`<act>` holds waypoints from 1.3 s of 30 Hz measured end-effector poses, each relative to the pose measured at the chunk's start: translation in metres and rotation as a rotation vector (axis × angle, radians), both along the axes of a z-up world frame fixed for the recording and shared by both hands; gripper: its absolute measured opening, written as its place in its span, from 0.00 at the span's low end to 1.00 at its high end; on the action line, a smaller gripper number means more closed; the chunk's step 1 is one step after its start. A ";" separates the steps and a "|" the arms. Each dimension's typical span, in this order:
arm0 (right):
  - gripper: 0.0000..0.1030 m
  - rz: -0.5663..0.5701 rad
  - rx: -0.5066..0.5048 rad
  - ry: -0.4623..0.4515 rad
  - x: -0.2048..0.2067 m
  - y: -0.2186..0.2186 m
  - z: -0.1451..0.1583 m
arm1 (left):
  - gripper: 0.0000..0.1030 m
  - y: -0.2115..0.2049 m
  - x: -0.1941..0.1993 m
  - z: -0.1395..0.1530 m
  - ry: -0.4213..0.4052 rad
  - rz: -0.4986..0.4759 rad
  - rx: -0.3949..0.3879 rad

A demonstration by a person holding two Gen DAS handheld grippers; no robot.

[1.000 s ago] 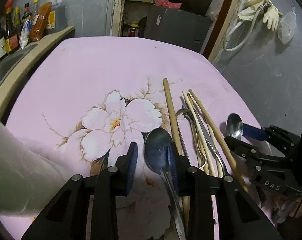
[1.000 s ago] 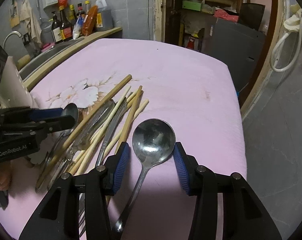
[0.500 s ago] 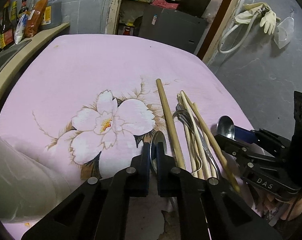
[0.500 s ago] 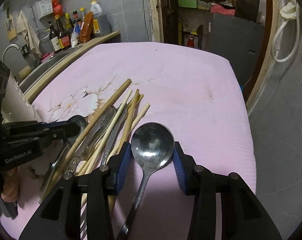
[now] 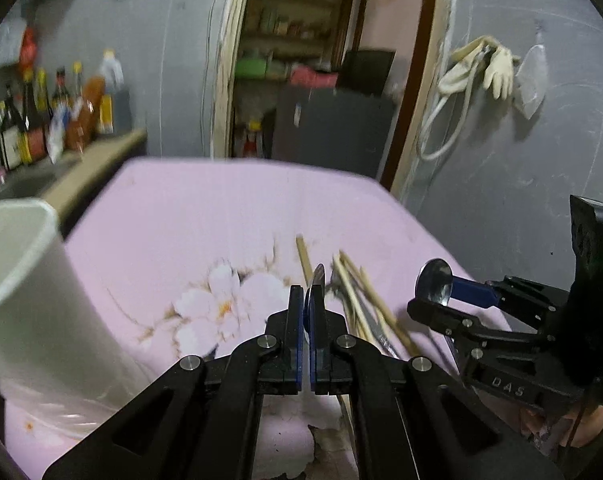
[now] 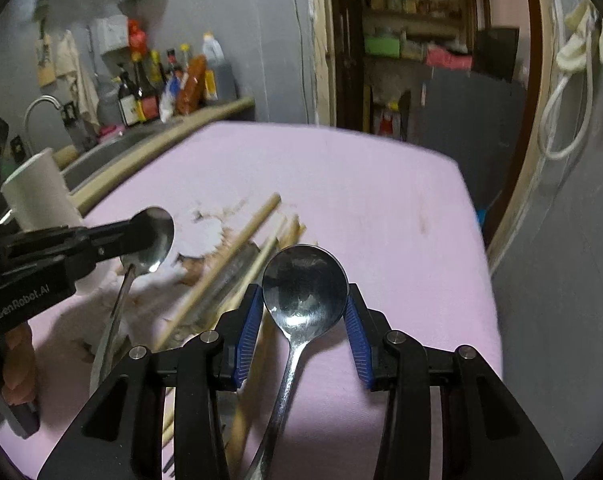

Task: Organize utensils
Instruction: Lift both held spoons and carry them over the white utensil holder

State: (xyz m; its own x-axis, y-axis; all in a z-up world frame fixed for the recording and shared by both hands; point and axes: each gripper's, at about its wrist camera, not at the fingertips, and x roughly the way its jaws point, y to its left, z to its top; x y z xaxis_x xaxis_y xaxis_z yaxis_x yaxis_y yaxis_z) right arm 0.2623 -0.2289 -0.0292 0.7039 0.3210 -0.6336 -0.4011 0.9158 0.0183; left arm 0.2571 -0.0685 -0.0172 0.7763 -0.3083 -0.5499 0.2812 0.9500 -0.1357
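My left gripper [image 5: 306, 308] is shut on a metal spoon [image 5: 317, 278], whose bowl stands edge-on between the blue pads, lifted off the pink cloth. In the right wrist view that left gripper [image 6: 141, 236] carries the spoon [image 6: 155, 240] with its handle hanging down. My right gripper [image 6: 303, 296] is shut on a second spoon [image 6: 305, 284], its pads pressing the sides of the bowl. From the left wrist view the right gripper [image 5: 433, 296] and its spoon [image 5: 435, 282] hang above the table's right edge. Chopsticks [image 6: 237, 248] and a fork lie piled between the two grippers.
A white cup [image 5: 29, 280] stands at the table's left, also the white cup [image 6: 37, 192] behind the left gripper. The pink flowered tablecloth [image 6: 341, 184] covers the table. Bottles [image 6: 169, 84] line a counter by a sink at the back left. A grey wall lies right of the table.
The left gripper closed on the spoon's bowl, which turned edge-on, and lifted it off the cloth. The right gripper closed onto its spoon's bowl and rose slightly. Both views tilted upward.
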 end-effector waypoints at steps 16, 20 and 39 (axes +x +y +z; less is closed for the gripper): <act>0.37 0.032 -0.047 -0.322 -0.047 0.016 0.021 | 0.00 0.024 -0.047 0.033 -0.267 0.150 -0.072; 0.37 0.027 -0.058 -0.390 -0.058 0.019 0.024 | 0.00 0.030 -0.049 0.036 -0.285 0.177 -0.074; 0.05 0.025 0.039 -0.434 -0.063 0.019 0.048 | 0.00 0.085 -0.081 0.092 -0.358 0.290 -0.127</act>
